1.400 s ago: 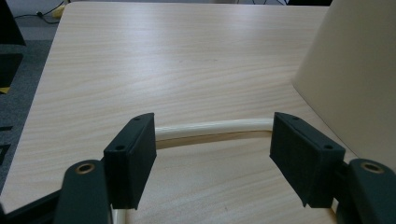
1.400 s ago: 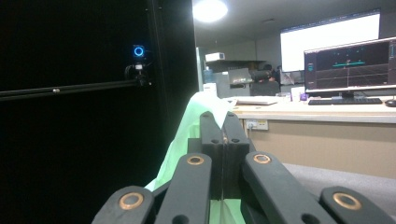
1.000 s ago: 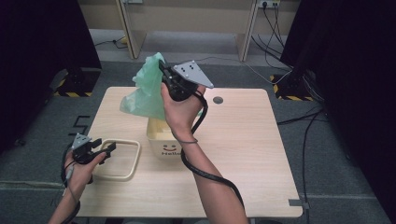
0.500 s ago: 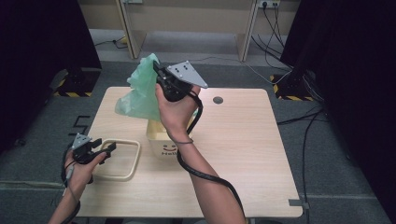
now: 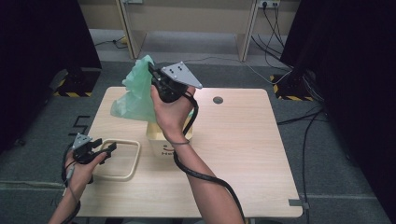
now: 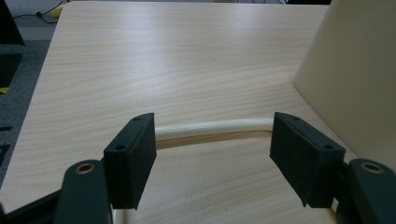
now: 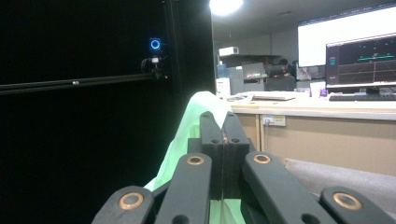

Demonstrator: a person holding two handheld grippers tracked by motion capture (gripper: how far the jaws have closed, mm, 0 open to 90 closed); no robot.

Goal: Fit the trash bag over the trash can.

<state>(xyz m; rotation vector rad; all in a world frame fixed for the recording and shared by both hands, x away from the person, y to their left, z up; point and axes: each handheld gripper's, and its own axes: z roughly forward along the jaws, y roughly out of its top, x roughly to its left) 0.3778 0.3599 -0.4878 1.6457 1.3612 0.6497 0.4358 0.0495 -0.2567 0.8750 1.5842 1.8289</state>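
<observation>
- Above the cream box [image 5: 164,140], near the far edge of the surface [image 5: 243,154], the right gripper [image 5: 156,79] holds a green plastic bag [image 5: 135,95] up in the air; jaws are clamped tight on a fold of it, as the right gripper view shows [image 7: 196,126].
- Bag hangs from the jaws, long axis roughly vertical, loose bulk spreading down and to the left of the box; lower end looks to reach the box top, contact cannot be told.
- Right gripper points up and away from the person, grey plate on top.
- Left of the box, a cream wire-like rounded frame [image 5: 123,158] lies flat on the surface, just beside the box.
- Left gripper [image 5: 109,149] sits low at the frame's left side, jaws wide apart, pads not pressing; in the left gripper view the frame's rail [image 6: 215,128] runs across between them.
- Dark round hole [image 5: 217,100] in the surface, right of the box and near the far edge.
- Right of the box the surface is bare wood, wide room; left of the box, room is tight with frame and left gripper.
</observation>
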